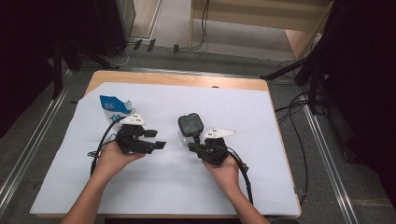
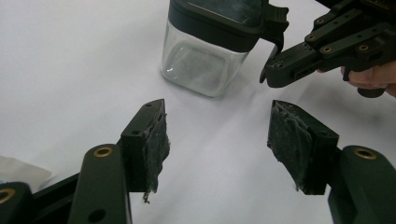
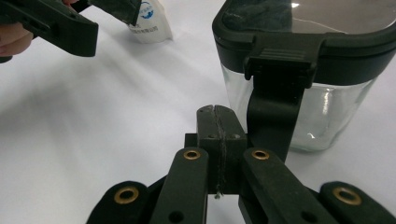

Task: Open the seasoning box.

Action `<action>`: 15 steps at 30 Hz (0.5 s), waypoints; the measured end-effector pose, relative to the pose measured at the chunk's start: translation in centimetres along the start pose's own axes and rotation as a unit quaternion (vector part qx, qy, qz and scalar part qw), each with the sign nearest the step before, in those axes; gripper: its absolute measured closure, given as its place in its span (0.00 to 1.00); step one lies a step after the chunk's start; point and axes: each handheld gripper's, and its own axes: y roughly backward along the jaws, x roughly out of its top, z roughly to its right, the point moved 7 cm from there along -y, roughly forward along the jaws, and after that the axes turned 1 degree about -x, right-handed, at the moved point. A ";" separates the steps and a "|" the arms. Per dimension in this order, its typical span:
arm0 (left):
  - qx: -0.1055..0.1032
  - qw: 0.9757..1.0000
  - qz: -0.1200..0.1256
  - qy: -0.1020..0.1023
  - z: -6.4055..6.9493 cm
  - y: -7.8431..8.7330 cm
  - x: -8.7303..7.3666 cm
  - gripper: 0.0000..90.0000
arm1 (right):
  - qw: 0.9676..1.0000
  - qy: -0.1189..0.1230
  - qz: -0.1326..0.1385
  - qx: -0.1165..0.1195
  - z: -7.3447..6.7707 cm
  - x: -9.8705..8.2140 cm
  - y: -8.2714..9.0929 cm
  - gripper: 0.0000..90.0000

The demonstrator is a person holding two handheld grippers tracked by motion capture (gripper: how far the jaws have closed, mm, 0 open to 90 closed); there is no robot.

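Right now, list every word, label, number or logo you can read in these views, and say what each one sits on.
Blue and white pouch: large white characters on its blue part in the high view, too blurred to read.
Same pouch in the right gripper view: a round blue logo and a line of small print under it, both too small to read.
Glass jar and its black lid: no text on them.
Nothing can be quoted.

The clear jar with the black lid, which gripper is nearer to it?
Right. The right gripper sits shut beside the jar, by its lid latch; the left gripper is open, farther off.
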 end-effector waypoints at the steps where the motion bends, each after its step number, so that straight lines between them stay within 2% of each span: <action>1: -0.003 1.000 0.003 0.002 0.0 0.0 0.1 0.43 | 1.000 -0.001 -0.002 -0.002 0.1 0.0 0.1 1.00; 15: -0.005 1.000 -0.002 0.004 -0.1 -0.6 0.2 0.43 | 0.999 -0.015 0.008 -0.029 2.1 0.1 1.5 1.00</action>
